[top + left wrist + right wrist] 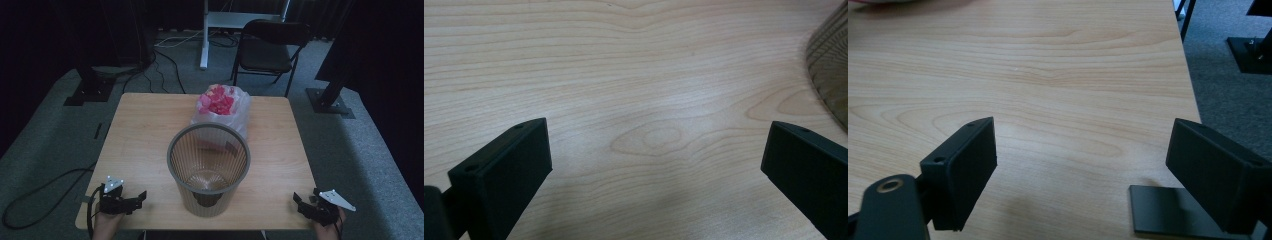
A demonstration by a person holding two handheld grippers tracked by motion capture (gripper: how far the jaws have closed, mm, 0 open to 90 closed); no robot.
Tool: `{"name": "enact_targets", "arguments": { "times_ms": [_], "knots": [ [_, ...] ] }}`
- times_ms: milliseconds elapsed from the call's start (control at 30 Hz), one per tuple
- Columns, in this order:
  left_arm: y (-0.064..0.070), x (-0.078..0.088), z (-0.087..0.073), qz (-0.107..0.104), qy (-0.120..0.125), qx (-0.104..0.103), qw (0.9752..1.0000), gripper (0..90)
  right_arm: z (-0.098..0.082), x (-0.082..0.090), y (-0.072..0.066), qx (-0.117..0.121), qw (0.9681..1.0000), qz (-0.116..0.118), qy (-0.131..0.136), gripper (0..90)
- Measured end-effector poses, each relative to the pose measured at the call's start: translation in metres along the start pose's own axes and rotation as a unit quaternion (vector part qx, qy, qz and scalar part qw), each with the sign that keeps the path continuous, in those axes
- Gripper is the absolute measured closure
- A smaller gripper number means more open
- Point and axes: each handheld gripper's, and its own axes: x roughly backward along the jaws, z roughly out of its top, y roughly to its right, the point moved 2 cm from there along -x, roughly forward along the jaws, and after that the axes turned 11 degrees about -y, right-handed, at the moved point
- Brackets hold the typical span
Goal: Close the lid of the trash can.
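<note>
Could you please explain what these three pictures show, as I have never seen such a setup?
A person sits at a wooden table and holds a hand-operated gripper in each hand; there is no robot arm. The high view looks down from above: the left gripper is at the near left corner, the right gripper at the near right. The other two pictures come from cameras riding on each gripper, looking along its two black fingers at the tabletop. On the table stand a grey ribbed wastebasket and, behind it, a clear plastic bag holding pink and red pieces. Both grippers are open and hold nothing.
</note>
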Motion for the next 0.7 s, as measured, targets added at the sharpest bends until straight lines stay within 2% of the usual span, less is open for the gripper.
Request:
{"name": "enact_targets", "arguments": {
  "times_ms": [67,200,367,500,700],
  "knots": [
    [-0.0021,-0.0004,-0.0002,0.002,-0.001,0.009,1.0,0.0,-0.0008,-0.0004,-0.0012,0.001,1.0,0.001,0.0,12.5],
    [-0.003,-0.0016,-0.0001,0.003,-0.002,0.012,0.9999,0.0,-0.0015,-0.0009,-0.0011,-0.001,1.0,-0.001,0.002,12.4],
    [-0.0011,-0.0015,-0.0001,0.002,-0.006,0.007,1.0,0.0,-0.0019,-0.0011,0.0009,-0.013,0.9999,0.0,0.008,12.4],
    [0.0008,-0.0025,0.0001,0.002,-0.009,0.002,1.0,0.0,-0.0021,-0.0016,0.0014,-0.014,0.9999,-0.001,0.006,12.4],
    [0.0013,-0.0037,0.0002,-0.005,-0.011,0.005,0.9999,0.0,-0.002,-0.0016,0.0025,-0.02,0.9998,0.002,0.008,12.5]
  ]
}}
